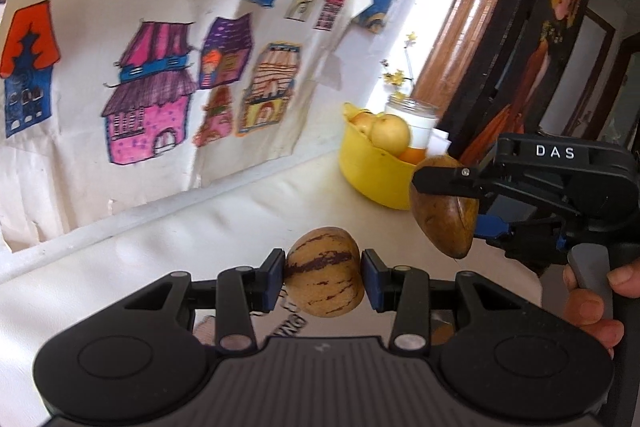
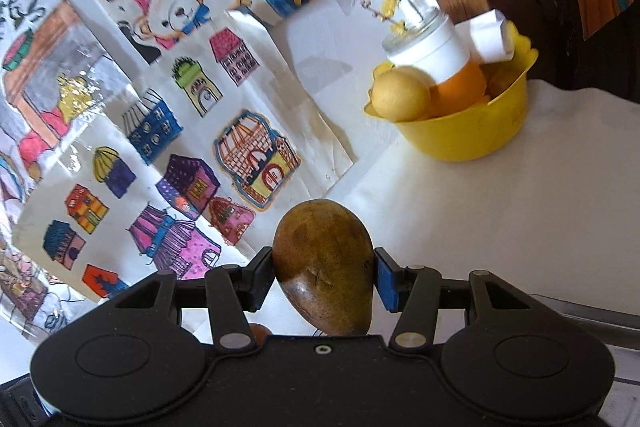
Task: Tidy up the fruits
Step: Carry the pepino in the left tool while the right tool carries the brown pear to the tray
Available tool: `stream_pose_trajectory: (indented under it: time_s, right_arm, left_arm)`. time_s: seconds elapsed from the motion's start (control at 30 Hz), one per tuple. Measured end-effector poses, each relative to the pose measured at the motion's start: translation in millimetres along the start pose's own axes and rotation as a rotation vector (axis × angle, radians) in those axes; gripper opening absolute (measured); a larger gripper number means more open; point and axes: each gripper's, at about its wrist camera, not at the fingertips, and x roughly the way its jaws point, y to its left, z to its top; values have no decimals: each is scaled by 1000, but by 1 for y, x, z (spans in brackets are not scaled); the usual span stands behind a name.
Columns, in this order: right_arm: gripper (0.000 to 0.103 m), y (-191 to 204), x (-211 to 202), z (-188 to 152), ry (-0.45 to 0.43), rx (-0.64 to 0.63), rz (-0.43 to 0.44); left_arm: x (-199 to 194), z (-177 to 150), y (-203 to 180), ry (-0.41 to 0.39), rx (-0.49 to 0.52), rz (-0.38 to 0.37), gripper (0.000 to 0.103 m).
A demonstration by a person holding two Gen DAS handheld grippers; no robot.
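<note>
Jaws of left gripper [image 1: 323, 277] pinch one striped fruit [image 1: 324, 273]; right gripper [image 2: 324, 277] pinches one brown fruit [image 2: 326, 277]

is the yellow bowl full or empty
Nearly full: the yellow bowl holds a yellow pear, an orange and more fruit behind, heaped above its rim.

The right hand-held gripper [image 2: 323, 279] clamps a brown fruit [image 2: 325, 273]; a yellow bowl [image 2: 464, 135] sits well beyond.
</note>
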Motion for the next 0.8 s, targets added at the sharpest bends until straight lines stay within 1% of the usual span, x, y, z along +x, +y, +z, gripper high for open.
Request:
stream_pose_trajectory:
  time_s: [0.23,0.37,0.6,0.8]
  right_arm:
    - [54,-3,-42,0,-15,-28,2]
    - [54,-13,-67,-9,-28,-38,2]
    - [54,-39,-102,-29,-42,-35,-9]
    - [54,-67,-123,-42,-58,-21,-24]
  left_arm:
    - [-11,-10,-26,7,26,-47,45]
    - [-17,-19,-40,19,44,-68,45]
    - [-23,-41,-65,56,82,-107,45]
    - [-28,-62,-84,86,117,-143,45]
